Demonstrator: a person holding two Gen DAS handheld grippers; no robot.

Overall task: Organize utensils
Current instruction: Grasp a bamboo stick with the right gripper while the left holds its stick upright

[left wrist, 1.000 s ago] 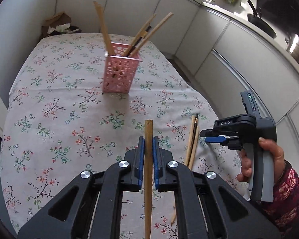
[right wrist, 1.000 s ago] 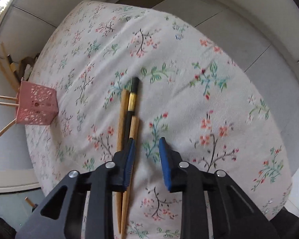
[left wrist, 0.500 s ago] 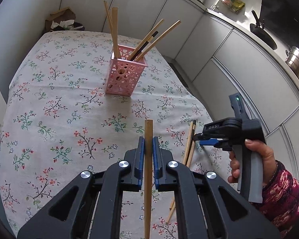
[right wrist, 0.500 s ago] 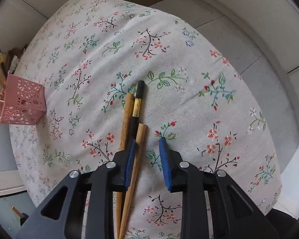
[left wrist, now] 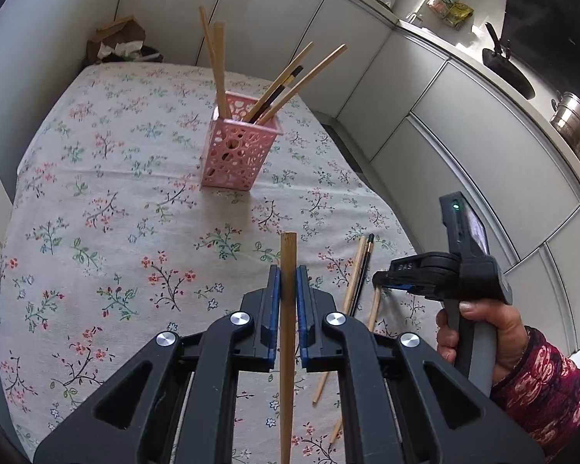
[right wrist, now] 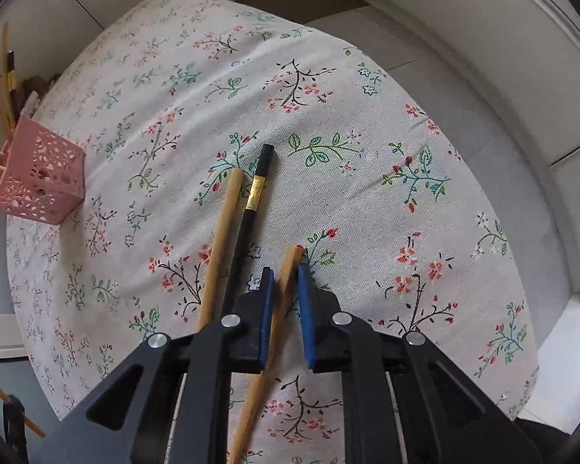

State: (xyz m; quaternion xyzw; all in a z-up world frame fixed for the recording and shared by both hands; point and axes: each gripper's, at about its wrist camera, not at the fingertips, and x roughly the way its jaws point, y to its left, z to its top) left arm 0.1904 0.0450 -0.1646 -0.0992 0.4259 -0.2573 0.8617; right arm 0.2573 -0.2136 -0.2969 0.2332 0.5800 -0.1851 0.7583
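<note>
1. We hold one wooden chopstick (left wrist: 288, 270) clamped in the left tool (left wrist: 287, 282), its tip poking out ahead of the pads.
2. The right tool (right wrist: 283, 282) points steeply down at the worktop (right wrist: 367, 201) and its jaws are closing on a second wooden chopstick (right wrist: 286, 274) — the stick sits between the pads and looks touched on both sides.
3. Just to the left of the right tool lie two more on the cloth: a pale wooden chopstick (right wrist: 222, 232) and a black chopstick (right wrist: 251, 212) with a gold band, side by side and almost touching.
4. Well ahead of the left tool stands the pink basket (left wrist: 237, 147), upright, with several chopsticks (left wrist: 278, 92) already leaning in it.
5. We judge the job past halfway — several sticks are stowed, two are in our tools, two are left on the worktop.
6. The sticks fanning out of the basket may crowd the opening when we drop the next ones in.
7. Around us: grey cabinets (left wrist: 464, 135) to the right, a pan (left wrist: 506, 73) and a steel pot (left wrist: 574, 125) on the counter beyond, a paper bag (left wrist: 119, 38) at the far end.
</note>
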